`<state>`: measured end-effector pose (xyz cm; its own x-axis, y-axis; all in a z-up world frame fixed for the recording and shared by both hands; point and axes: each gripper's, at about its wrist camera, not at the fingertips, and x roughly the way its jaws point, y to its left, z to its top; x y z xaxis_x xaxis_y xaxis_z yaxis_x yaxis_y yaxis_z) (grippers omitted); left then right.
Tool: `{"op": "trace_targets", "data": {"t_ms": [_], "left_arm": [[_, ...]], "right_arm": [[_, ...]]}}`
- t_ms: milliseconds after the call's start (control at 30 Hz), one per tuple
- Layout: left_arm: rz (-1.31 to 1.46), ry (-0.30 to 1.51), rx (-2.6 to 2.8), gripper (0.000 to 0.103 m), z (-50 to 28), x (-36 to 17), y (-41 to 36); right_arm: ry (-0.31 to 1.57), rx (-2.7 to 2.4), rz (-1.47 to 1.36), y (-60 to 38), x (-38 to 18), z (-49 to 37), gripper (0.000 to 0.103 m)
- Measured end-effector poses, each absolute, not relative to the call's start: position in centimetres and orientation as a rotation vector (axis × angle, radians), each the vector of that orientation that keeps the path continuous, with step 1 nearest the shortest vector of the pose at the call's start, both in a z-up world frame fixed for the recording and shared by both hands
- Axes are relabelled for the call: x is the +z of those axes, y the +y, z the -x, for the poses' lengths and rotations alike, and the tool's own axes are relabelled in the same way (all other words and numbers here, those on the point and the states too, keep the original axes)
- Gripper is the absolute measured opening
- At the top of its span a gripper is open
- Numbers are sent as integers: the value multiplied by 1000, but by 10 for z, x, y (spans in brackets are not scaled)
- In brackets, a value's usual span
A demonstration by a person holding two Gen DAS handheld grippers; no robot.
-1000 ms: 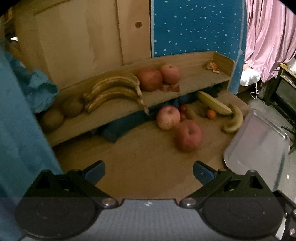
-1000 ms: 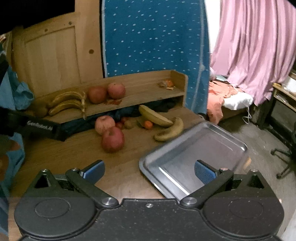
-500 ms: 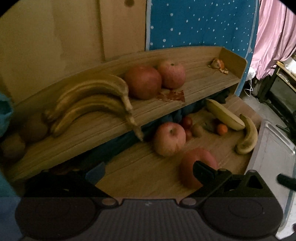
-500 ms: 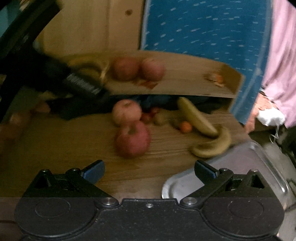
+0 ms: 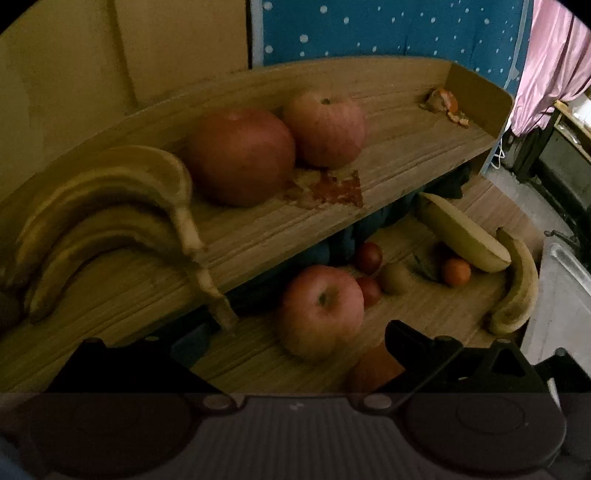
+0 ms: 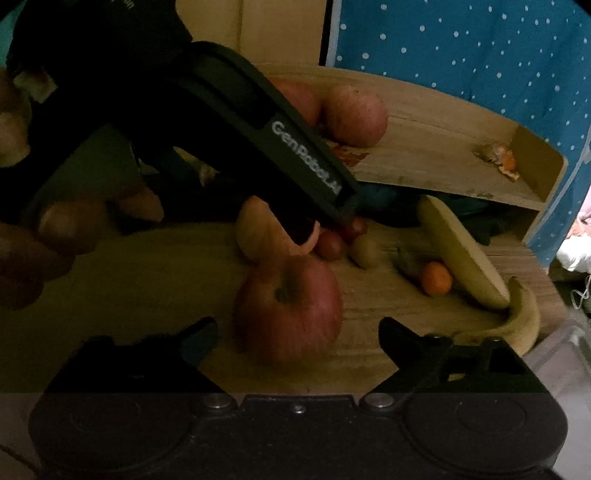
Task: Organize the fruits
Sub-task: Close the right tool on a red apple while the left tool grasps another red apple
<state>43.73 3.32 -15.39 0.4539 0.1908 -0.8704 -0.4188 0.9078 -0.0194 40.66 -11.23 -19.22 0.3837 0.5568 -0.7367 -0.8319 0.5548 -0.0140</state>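
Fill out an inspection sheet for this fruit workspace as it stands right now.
Surface: wooden table, with a raised wooden shelf at the back.
Job's things: two apples and bananas on the shelf; two apples, small fruits and loose bananas on the table; metal tray at the right.
Clutter: peel scraps on the shelf.
Grippers: left claw open, empty; right claw open around the near apple.
Cables: white cable, far right.
Surroundings: blue dotted cloth, pink curtain.

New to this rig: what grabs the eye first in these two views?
In the right wrist view, a big red apple sits on the wooden table between the open right tongs, with the left tongs over a paler apple behind it. The left wrist view shows two apples and bananas on the shelf.
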Motion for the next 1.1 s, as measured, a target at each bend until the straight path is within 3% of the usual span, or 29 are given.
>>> {"op": "trace_targets", "data": {"t_ms": [400,833,1033,1100], "left_arm": [[274,1073,396,91,-453,-171,40],[340,1086,358,84,-454,-183,47],[367,1085,336,68,-458,-185,47],[368,1077,339,68,-457,-185,47]], "right_arm": [[796,945,369,-102,-202,-417,72],[788,946,344,-102,-209,-419,70],[785,946,343,-103,-209,-416,70],[786,947,344,-103,-209,-417,70]]}}
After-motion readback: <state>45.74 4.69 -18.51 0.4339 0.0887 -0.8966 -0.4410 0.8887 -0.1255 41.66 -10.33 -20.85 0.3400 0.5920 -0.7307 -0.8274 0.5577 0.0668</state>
